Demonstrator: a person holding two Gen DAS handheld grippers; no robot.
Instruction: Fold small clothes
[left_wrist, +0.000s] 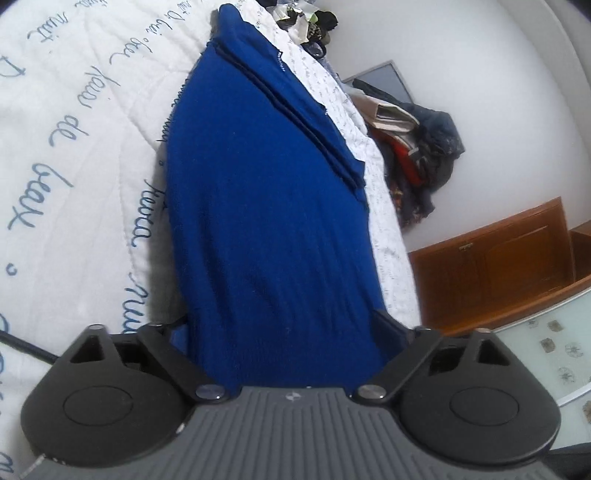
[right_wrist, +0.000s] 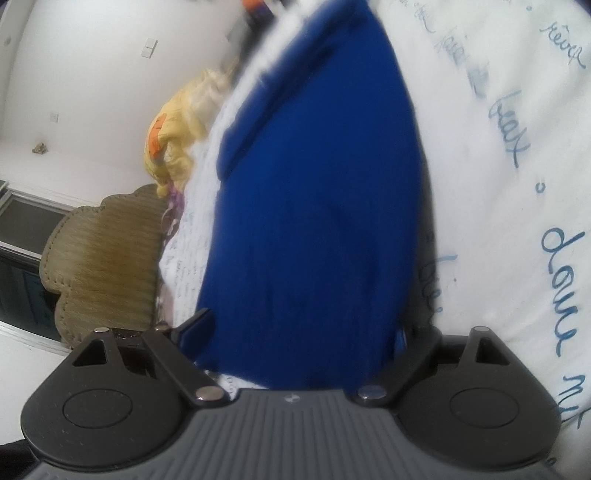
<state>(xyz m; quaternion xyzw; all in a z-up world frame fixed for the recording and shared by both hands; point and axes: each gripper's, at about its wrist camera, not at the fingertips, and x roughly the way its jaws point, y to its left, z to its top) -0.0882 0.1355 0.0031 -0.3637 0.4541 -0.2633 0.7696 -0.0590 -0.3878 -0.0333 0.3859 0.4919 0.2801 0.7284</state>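
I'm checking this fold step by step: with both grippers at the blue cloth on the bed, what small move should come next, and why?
Probably close both sets of jaws on the blue cloth. In each wrist view it fills the gap between wide-set jaws of the left gripper and right gripper, but no firm pinch shows. The cloth lies along the bed, so it needs a hold before folding.

The blue garment (left_wrist: 269, 221) filled the gap between the spread fingers of both the left tool (left_wrist: 280, 328) and the right tool (right_wrist: 303, 328), leaving no clear way straight ahead in either wrist view. Open quilt (left_wrist: 74, 166) lay bare alongside the garment on the bed, offering free passage there. Off the bed's edge, a pile of clothes (left_wrist: 424, 155) and a wooden cabinet (left_wrist: 498, 266) stood by the wall on one side, a yellow bundle (right_wrist: 177, 140) and a scalloped tan panel (right_wrist: 107, 258) on the other.
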